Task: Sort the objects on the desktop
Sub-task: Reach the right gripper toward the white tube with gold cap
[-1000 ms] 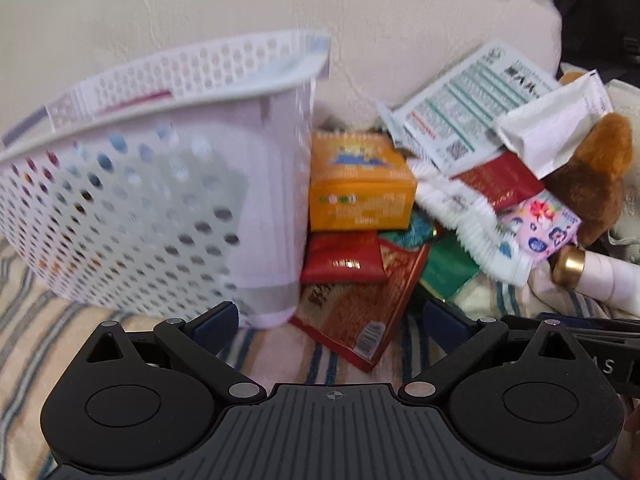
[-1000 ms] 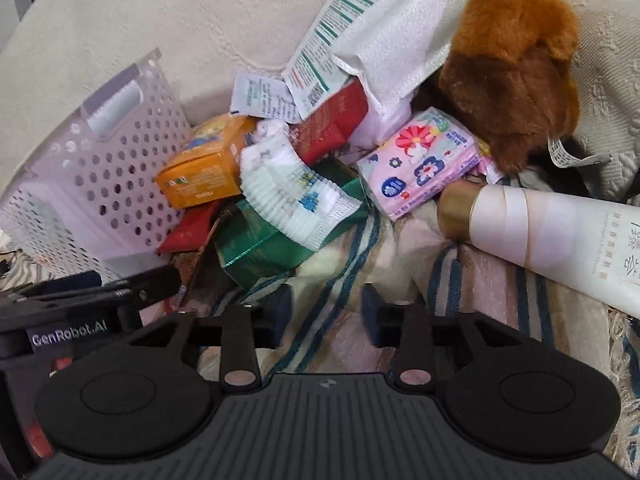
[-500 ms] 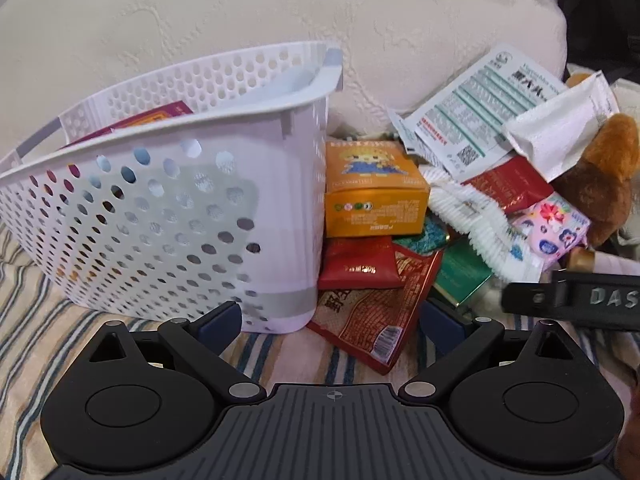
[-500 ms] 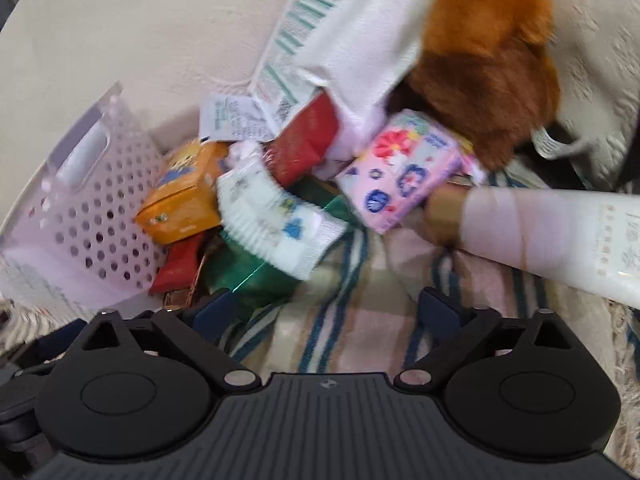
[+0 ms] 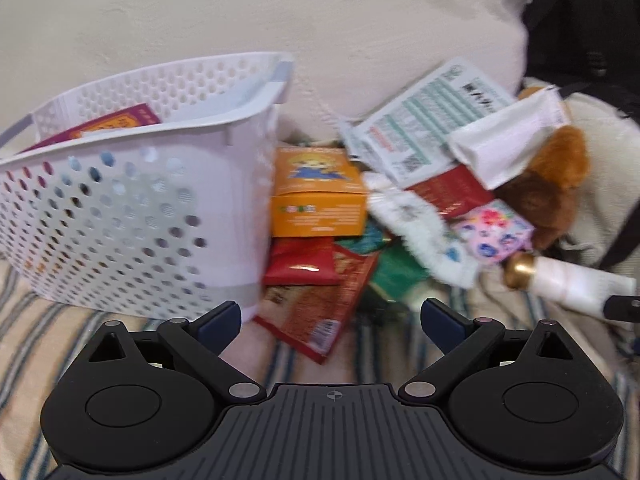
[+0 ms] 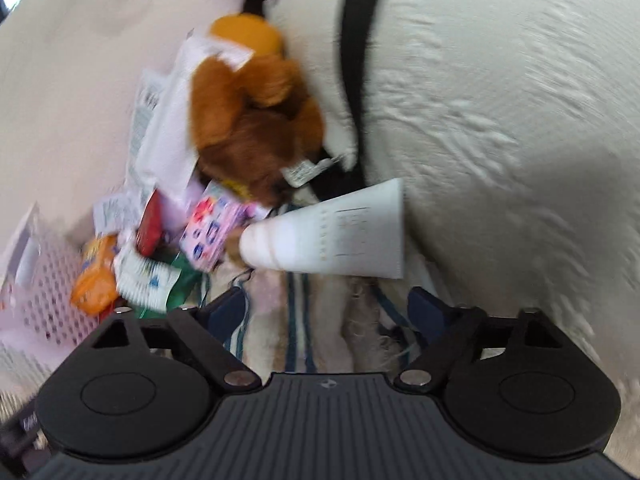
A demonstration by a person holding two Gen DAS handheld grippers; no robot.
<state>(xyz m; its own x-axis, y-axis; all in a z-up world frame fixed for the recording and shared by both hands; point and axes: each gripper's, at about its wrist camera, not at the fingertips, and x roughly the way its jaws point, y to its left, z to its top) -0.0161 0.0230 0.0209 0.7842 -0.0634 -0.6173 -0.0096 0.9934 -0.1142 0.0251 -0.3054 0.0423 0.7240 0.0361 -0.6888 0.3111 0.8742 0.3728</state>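
Note:
A white perforated basket (image 5: pixel 132 216) stands at the left with a dark red packet (image 5: pixel 108 126) inside. Right of it lies a pile: an orange box (image 5: pixel 318 196), red snack packets (image 5: pixel 316 292), a white ruffled pack (image 5: pixel 424 236), a pink floral pack (image 5: pixel 496 226), a white printed pouch (image 5: pixel 424 124), a brown plush toy (image 5: pixel 552 188) and a white tube with a gold cap (image 5: pixel 560 280). My left gripper (image 5: pixel 330 316) is open and empty, low before the red packets. My right gripper (image 6: pixel 326 308) is open and empty, just short of the white tube (image 6: pixel 332 236).
Everything lies on a striped cloth (image 5: pixel 44 320) against a cream cushion (image 5: pixel 280 12). A cream bag with a black strap (image 6: pixel 480 100) fills the right of the right wrist view. The plush toy (image 6: pixel 248 120) leans on it.
My right gripper has opened wide and swung right, toward the white tube and the cream bag. My left gripper has drawn back and up a little; the basket's inside shows now.

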